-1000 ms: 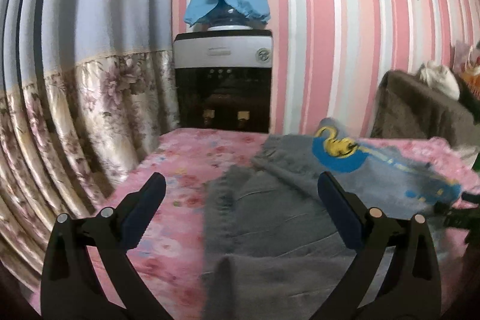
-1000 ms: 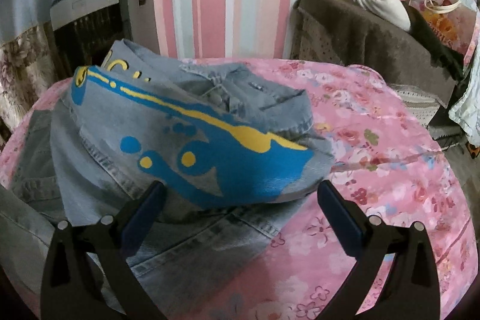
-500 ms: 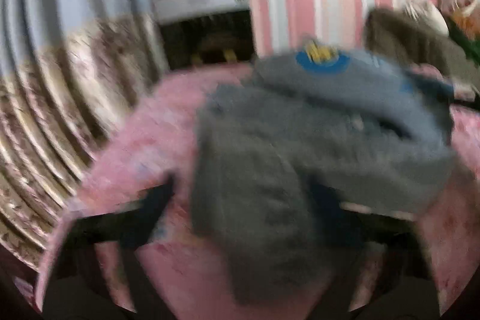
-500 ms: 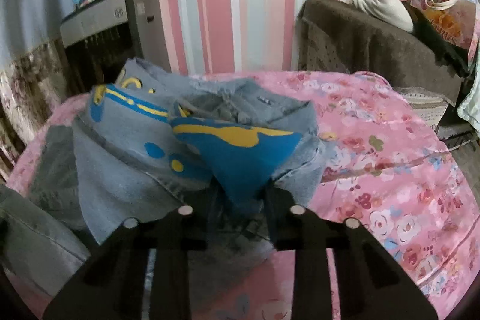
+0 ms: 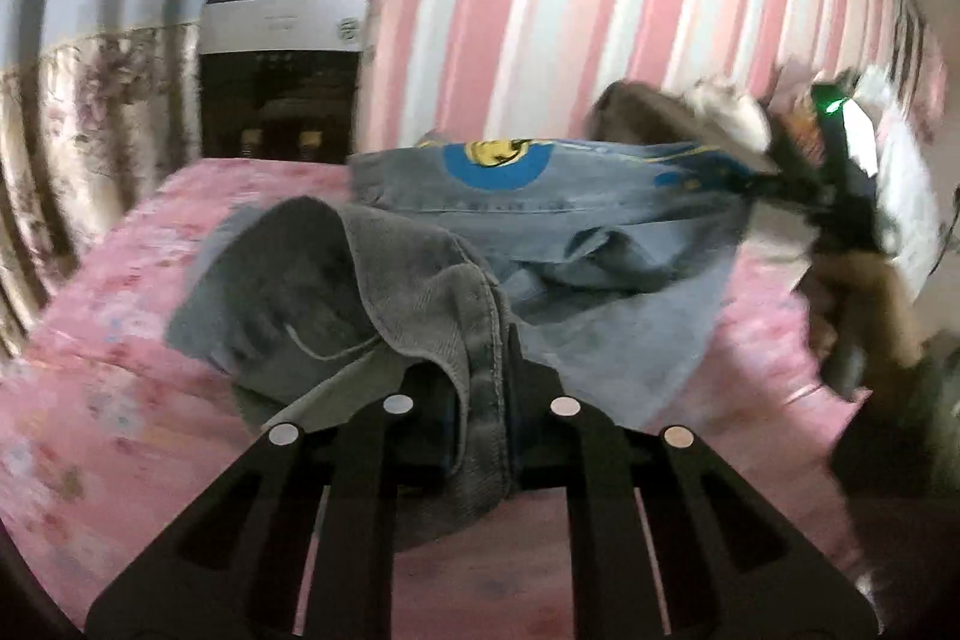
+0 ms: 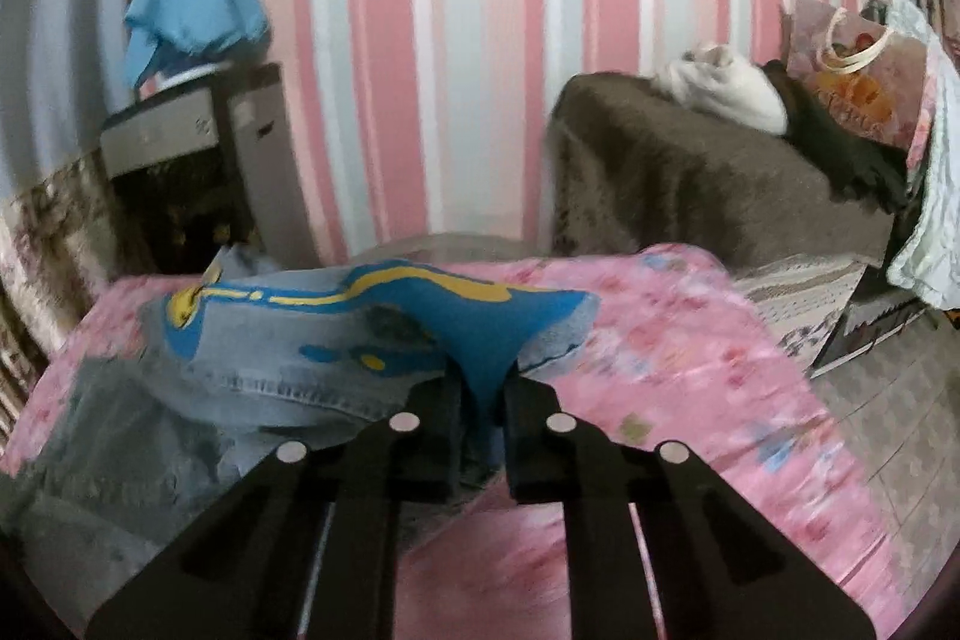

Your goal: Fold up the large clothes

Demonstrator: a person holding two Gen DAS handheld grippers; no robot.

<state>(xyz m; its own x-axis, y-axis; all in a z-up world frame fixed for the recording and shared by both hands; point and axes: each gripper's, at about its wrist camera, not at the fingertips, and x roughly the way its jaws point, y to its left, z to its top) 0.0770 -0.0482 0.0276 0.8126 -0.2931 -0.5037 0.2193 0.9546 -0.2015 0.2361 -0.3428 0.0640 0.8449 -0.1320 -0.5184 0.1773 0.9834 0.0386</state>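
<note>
Left gripper (image 5: 480, 388): jaws have just been closing and now pinch the grey hem of the faded blue denim garment with blue-and-yellow print (image 5: 540, 214), which is lifted off the pink floral bedspread (image 5: 120, 340). Right gripper (image 6: 483, 400): likewise just closed, clamped on the printed blue edge. Step in hand appears to be raising both held edges; next, carry them across level and lay them aligned.

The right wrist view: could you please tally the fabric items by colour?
Blue denim: 1, the denim garment
Pink: 1, the floral bedspread
Light blue: 1, the cloth cover
Brown: 1, the blanket
White: 1, the bundle
Total: 5
</note>
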